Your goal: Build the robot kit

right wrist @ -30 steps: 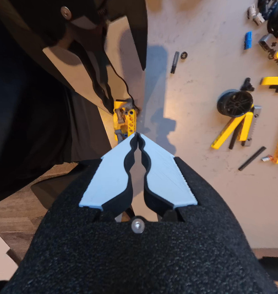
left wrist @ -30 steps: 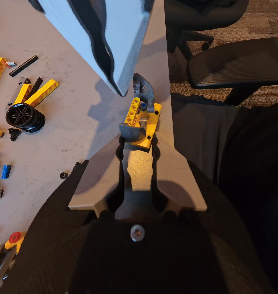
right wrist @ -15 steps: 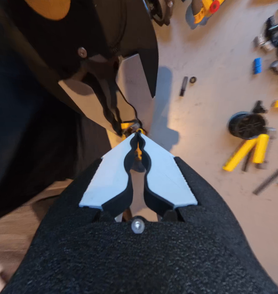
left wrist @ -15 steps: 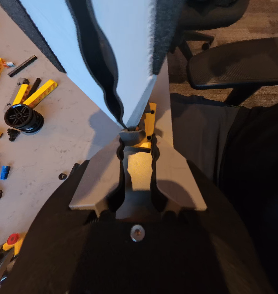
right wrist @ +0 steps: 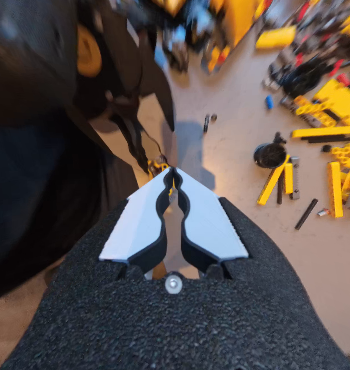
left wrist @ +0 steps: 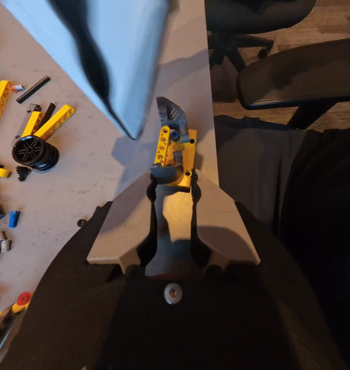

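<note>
My left gripper clamps yellow-grey brick assembly — long axis straight ahead. My right gripper closed, empty — just beside it.

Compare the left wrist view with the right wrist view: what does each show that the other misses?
Only the left wrist view shows the office chair beyond the table edge, and the detail of the yellow-and-grey brick assembly clamped in the left tongs, with its grey curved panel.

Only the right wrist view shows the blurred pile of yellow, black and red parts farther along the table.

Both show the black wheel, the yellow beams, the blue pin, the assembly, and the shut right tongs.
</note>
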The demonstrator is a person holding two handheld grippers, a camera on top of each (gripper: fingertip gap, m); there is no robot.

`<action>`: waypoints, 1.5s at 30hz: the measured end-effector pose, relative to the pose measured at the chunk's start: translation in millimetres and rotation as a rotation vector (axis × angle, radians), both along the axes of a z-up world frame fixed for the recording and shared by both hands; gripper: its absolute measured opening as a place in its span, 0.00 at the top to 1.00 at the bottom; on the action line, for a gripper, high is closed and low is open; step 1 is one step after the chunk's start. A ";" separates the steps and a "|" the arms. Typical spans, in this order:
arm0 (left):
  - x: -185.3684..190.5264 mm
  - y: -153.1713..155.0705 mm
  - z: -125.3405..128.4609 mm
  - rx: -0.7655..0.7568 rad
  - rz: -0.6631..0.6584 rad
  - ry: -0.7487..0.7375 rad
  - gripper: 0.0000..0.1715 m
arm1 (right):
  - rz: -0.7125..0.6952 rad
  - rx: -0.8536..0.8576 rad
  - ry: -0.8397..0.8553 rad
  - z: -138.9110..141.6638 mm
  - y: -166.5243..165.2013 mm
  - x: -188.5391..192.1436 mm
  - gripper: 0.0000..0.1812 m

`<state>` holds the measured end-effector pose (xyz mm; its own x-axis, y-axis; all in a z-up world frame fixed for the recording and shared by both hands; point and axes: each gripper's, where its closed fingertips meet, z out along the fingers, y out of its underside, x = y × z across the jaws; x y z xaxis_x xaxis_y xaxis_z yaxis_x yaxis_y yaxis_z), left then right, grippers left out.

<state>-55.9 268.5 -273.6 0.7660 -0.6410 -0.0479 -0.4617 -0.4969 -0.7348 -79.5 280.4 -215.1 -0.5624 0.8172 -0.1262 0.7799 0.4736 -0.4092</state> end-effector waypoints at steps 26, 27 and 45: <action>3.1 -5.1 38.9 1.075 -0.134 1.067 0.81 | -0.022 -0.579 0.419 -2.9 -21.2 35.5 0.64; 2.3 -4.3 37.7 1.070 -0.136 1.072 0.81 | -0.005 -0.540 0.407 -7.9 -23.6 33.7 0.66; -32.1 -3.3 5.6 0.602 -0.047 0.876 0.88 | 0.074 0.077 0.493 -47.2 -12.0 12.8 0.86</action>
<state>-88.0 265.3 -268.0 0.2859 -0.3564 -0.8895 -0.9579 -0.1300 -0.2559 -66.7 268.4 -262.3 -0.5966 0.7695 0.2278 0.4659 0.5633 -0.6824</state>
